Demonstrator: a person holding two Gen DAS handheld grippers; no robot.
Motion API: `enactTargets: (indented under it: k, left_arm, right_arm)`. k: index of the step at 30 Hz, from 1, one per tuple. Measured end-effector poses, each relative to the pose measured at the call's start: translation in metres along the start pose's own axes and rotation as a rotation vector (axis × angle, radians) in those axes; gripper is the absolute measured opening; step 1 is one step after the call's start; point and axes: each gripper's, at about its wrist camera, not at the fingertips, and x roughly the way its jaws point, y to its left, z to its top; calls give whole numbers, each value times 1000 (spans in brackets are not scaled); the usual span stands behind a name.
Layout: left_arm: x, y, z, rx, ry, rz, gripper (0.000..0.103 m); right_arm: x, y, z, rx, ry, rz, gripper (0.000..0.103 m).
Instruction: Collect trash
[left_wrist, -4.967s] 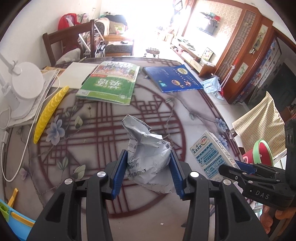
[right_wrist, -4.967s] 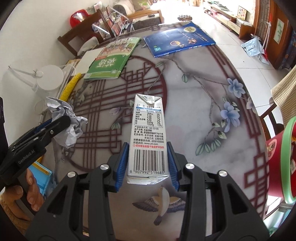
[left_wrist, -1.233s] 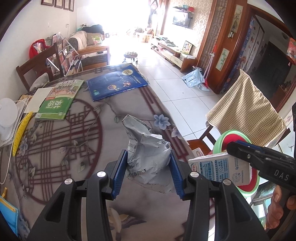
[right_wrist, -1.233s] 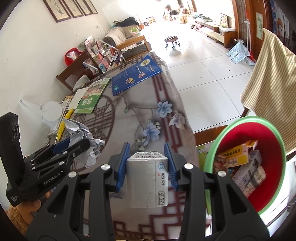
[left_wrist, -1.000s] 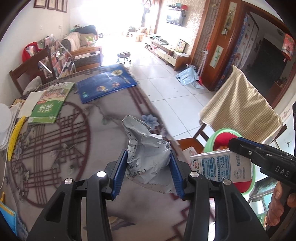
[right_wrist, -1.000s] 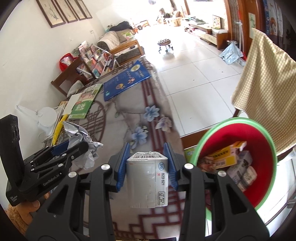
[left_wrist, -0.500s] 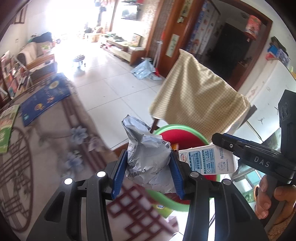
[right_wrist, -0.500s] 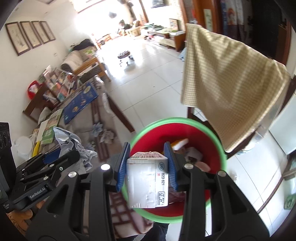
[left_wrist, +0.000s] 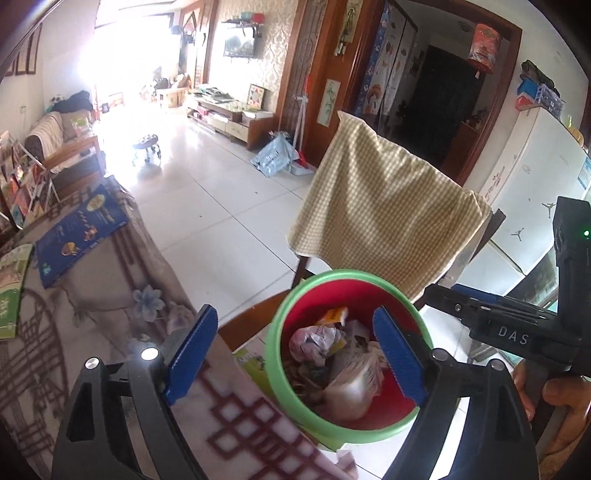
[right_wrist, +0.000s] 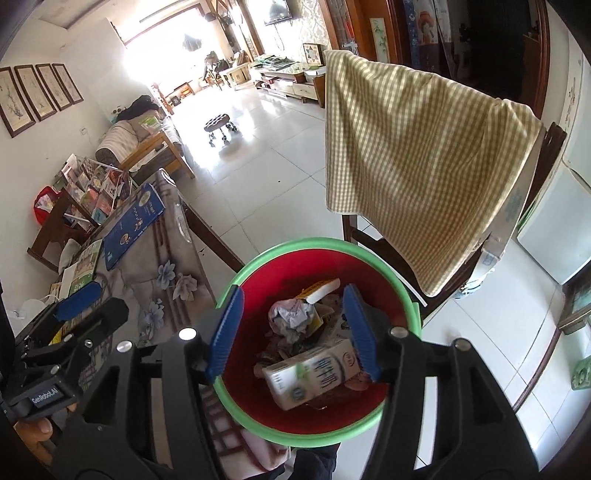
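The right gripper hangs over the bin with its blue fingers spread wide and nothing between them; the left gripper is likewise spread wide and empty above the same bin, which sits beside the table edge. Below the right gripper, toward 6 o'clock inside the red bin, a milk carton lies tilted on its side on top of the other rubbish. In the left wrist view a blurred pale bag shows at about 5 o'clock in the bin, and whether it has settled cannot be told. A crumpled paper ball lies near the bin's centre, with a yellow and white box just beyond it at 12 o'clock. Behind the bin, at 1 o'clock, a checked yellow cloth hangs over a chair back. At 9 o'clock on the patterned table lies a blue book, with a green book nearer along the same edge. Far off at 11 o'clock a small round stool stands on the white tiled floor.
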Motion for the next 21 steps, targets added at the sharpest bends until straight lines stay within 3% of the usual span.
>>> enactTargets:
  k: [4, 6, 9, 11, 13, 14, 17, 19, 21]
  left_arm:
    - [-25, 21, -2, -14, -61, 46, 91]
    - [-43, 34, -3, -17, -109, 83, 94]
    - [-76, 60, -6, -25, -202, 147, 95]
    - [-100, 79, -8, -33, -270, 180, 95]
    - [-129, 102, -11, -39, -354, 210, 95]
    - [-142, 112, -12, -43, -391, 228, 95]
    - [-177, 139, -21, -53, -489, 306, 95]
    - [-196, 158, -27, -67, -527, 342, 95]
    - [-211, 176, -33, -90, -545, 364, 95]
  right_arm:
    - [-1, 26, -4, -31, -14, 5, 63]
    - [-6, 49, -8, -72, -47, -4, 73]
    - [-25, 85, -14, -117, -149, 5, 89]
    - [-45, 113, -20, -136, -263, 26, 99]
    - [-66, 139, -29, -145, -411, 36, 99]
    - [-79, 155, -36, -152, -508, 20, 99]
    - [-96, 193, -54, -162, -680, -63, 99]
    - [-97, 210, -63, -127, -697, -90, 99]
    - [-91, 225, -70, -88, -636, -37, 99]
